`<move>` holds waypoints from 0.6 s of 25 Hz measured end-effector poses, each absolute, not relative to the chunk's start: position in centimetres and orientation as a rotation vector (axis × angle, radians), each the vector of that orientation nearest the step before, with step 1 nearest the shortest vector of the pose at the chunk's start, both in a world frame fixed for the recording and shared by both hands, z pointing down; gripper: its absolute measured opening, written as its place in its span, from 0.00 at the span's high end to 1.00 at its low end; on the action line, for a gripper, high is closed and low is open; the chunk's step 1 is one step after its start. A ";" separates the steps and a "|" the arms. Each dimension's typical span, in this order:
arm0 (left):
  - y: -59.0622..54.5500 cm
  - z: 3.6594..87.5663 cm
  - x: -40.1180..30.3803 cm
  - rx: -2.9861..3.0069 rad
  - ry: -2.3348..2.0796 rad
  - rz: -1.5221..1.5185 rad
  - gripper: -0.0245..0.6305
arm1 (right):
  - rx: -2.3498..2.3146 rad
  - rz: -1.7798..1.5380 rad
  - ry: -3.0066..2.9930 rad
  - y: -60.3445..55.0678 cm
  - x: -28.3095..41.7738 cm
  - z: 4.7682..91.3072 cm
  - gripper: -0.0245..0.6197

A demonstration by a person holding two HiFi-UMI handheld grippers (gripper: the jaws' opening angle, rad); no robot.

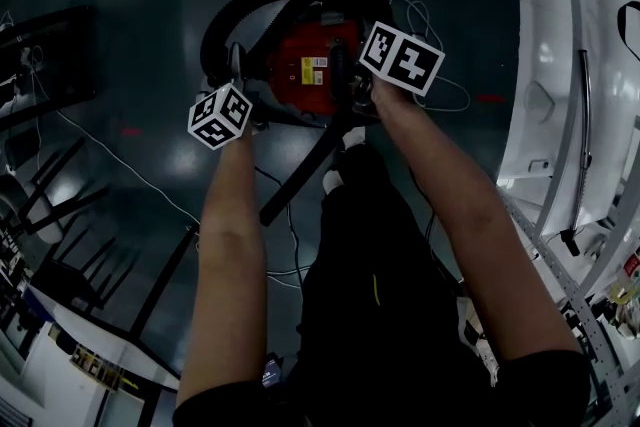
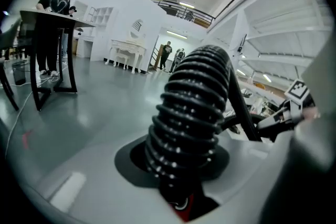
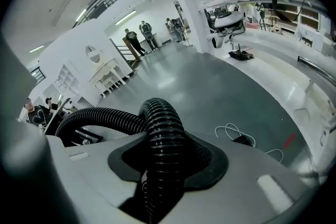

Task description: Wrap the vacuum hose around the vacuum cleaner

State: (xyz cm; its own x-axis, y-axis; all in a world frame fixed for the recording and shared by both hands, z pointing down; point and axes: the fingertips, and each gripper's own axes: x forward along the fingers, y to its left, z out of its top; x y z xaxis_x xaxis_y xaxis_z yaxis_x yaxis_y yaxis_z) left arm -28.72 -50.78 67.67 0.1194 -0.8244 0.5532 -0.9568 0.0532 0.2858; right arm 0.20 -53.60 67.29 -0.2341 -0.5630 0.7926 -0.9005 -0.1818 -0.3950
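The left forearm (image 1: 232, 235) and right forearm (image 1: 450, 205) reach down ahead. The left gripper (image 1: 236, 80) and right gripper (image 1: 358, 80) each press 2 jaws on the vacuum hose (image 2: 191, 113).

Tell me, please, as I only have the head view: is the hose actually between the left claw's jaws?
Observer: Yes. The left gripper view shows the ribbed vacuum hose clamped in the left claw.
Operator: And the right one?
Observer: The right claw grips the vacuum hose too. Past the jaws it arches over and runs off to the left of that view.
Operator: Is anyone nearby?
Observer: A person stands at a black table in the background of the left gripper view.
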 end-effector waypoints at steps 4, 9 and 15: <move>-51.4 68.7 -28.7 1.789 -1.727 0.269 0.80 | 1.714 1.366 -1.722 -54.0 0.2 67.6 0.72; -51.5 69.9 -29.5 1.767 -1.745 0.267 0.79 | 1.701 1.274 -1.766 -54.1 -0.2 67.9 0.72; -50.5 72.2 -31.1 1.677 -1.777 0.308 0.76 | 1.630 1.151 -1.820 -53.7 -1.0 67.9 0.72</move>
State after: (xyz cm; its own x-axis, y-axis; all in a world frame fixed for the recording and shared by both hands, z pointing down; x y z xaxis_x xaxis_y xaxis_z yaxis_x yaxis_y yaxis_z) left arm -31.11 -50.48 72.17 0.0462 -0.7952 0.6046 -0.9522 0.1478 0.2672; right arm -1.05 -53.65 67.87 -0.2104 -0.5925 0.7776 -0.9565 -0.0396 -0.2889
